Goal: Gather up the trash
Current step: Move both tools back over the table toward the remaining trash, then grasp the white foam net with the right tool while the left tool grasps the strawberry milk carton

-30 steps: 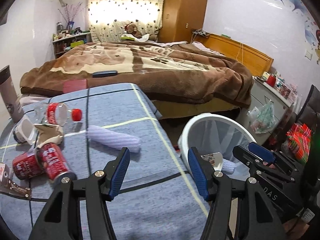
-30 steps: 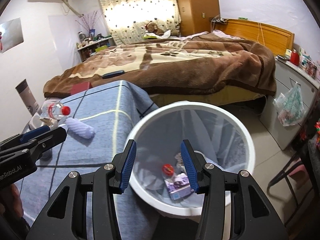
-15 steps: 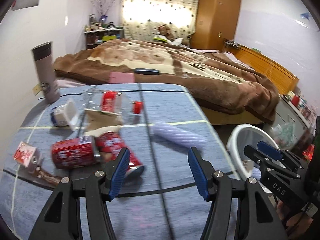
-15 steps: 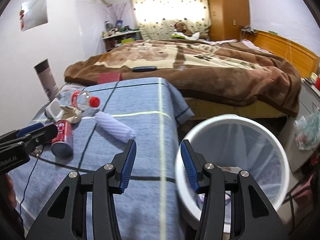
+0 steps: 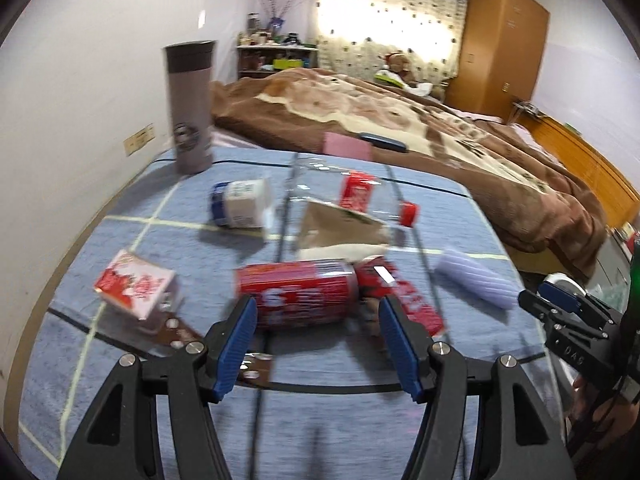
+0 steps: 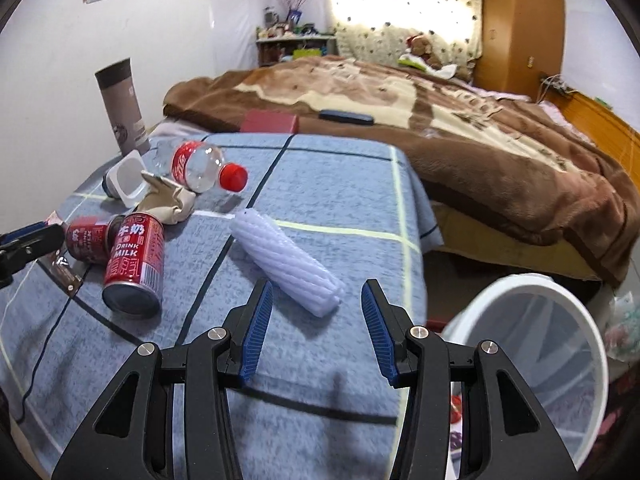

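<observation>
Now both your tools are apart and empty, left tool (image 5: 314, 344) facing the can (image 5: 296, 294), right tool (image 6: 316, 330) before the roll (image 6: 286, 260) beside it, so closing early could nudge either away.

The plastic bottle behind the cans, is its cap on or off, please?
On: the plastic bottle lies on its side with its red cap in place.

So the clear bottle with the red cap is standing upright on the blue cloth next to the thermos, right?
Not upright. The right wrist view shows the bottle lying on its side on the blue cloth, near the thermos.
</observation>
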The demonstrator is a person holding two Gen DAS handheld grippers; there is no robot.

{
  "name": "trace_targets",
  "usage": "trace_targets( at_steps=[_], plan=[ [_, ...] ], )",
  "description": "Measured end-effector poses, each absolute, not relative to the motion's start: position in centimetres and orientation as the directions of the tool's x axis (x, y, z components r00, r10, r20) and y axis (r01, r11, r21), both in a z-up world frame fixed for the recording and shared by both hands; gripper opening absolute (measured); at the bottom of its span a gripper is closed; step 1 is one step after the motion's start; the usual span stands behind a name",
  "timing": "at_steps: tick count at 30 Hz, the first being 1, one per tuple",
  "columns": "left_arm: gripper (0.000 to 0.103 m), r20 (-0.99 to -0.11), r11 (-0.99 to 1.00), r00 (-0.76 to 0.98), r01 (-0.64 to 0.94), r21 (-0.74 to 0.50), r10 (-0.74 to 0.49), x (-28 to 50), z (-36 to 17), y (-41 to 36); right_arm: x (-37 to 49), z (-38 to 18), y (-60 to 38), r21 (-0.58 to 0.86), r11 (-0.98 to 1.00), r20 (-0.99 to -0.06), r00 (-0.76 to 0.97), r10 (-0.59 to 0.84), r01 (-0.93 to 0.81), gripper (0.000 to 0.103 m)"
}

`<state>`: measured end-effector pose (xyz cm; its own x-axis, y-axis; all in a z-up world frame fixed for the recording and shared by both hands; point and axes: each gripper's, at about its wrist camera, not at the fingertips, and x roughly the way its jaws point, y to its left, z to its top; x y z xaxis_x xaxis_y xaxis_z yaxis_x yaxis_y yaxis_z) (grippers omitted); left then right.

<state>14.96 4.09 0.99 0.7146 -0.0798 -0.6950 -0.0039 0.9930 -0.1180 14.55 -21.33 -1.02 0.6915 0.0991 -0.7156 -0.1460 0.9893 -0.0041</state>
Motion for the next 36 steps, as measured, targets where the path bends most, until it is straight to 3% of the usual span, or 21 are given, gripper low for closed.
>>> trace_targets(
  at_steps=[10,22,24,26,32,36],
  plan=[
    [0.072,-0.734,0.978,0.678,-0.169,-0.125,0.023,15.4,-0.9,10.7,17.2,-2.3,-20.2,0.008,0.98,-0.755,0.642,0.137,-0.199,0.057],
    [0.074,-0.772,0.964,0.632,-0.241,-0.111,0.069,15.9,-3.4,13.6,17.7,-3.6,-18.7,0.018,0.972,-0.807,0.571,0.152,-0.233,0.057],
    [0.074,-0.78,0.961,0.621,-0.257,-0.107,0.079,15.7,-3.6,14.2,17.4,-3.7,-18.4,0.024,0.97,-0.808,0.567,0.161,-0.241,0.05],
    [0.074,-0.778,0.958,0.624,-0.263,-0.112,0.08,15.5,-3.7,14.7,17.2,-3.8,-18.2,0.023,0.971,-0.81,0.566,0.157,-0.236,0.037],
    [0.074,-0.784,0.943,0.612,-0.312,-0.114,0.107,15.0,-3.8,16.9,16.9,-3.6,-17.9,0.054,0.969,-0.8,0.57,0.186,-0.241,0.028],
    [0.074,-0.78,0.931,0.612,-0.347,-0.116,0.131,14.5,-3.8,18.3,16.4,-3.4,-17.7,0.103,0.965,-0.793,0.567,0.226,-0.24,0.028]
  ],
)
